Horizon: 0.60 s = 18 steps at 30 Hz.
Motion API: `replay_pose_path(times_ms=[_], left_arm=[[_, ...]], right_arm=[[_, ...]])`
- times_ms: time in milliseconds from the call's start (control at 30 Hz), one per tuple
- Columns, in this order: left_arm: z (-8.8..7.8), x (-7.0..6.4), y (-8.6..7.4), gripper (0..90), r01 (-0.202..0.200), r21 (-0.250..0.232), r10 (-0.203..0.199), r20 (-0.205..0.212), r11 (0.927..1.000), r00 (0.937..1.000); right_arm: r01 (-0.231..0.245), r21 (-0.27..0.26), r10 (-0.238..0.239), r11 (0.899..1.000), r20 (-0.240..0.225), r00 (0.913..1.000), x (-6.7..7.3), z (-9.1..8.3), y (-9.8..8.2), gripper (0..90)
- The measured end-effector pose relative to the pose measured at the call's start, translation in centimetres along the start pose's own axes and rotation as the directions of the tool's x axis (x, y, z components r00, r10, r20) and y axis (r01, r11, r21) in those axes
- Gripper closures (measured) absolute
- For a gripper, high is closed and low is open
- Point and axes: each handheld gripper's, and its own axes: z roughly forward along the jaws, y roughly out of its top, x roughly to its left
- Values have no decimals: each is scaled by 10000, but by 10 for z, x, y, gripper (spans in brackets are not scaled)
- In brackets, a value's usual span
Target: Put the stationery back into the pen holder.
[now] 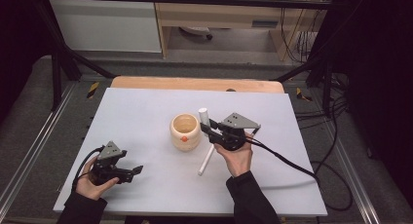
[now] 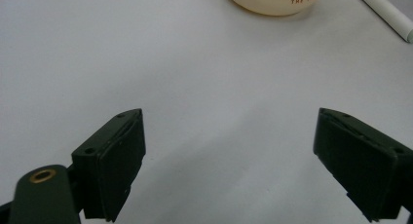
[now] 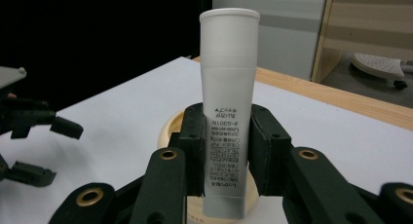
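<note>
A white tube [image 1: 203, 115] stands cap-up between the jaws of my right gripper [image 1: 205, 128], which is shut on its lower half. It hangs just right of a cream cup [image 1: 185, 131] with an orange dot on its side. In the right gripper view the tube [image 3: 228, 87] sits upright in my right gripper [image 3: 226, 153], and the cup's rim [image 3: 170, 129] shows behind and below it. My left gripper [image 1: 136, 172] rests low at the table's front left, open, with nothing between its jaws [image 2: 229, 156].
A thin white pen [image 1: 206, 160] lies on the white table [image 1: 146, 102] under the right hand, near the cup; it shows too in the left gripper view [image 2: 384, 12] beside the cup [image 2: 272, 2]. Black cables trail off the table's right side.
</note>
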Motion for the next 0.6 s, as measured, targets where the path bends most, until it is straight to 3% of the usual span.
replay_pose_path(times_ms=[167, 600], left_arm=[[0, 0, -1, 121, 35, -5, -35, -9, 10000, 10000], [1, 2, -2, 120, 92, 28, -92, 8, 10000, 10000]], right_arm=[[-388, -214, 390, 9990, 69, 9992, 2, 13, 10, 703], [-693, -447, 699, 9966, 118, 9975, 4, 47, 19, 703]])
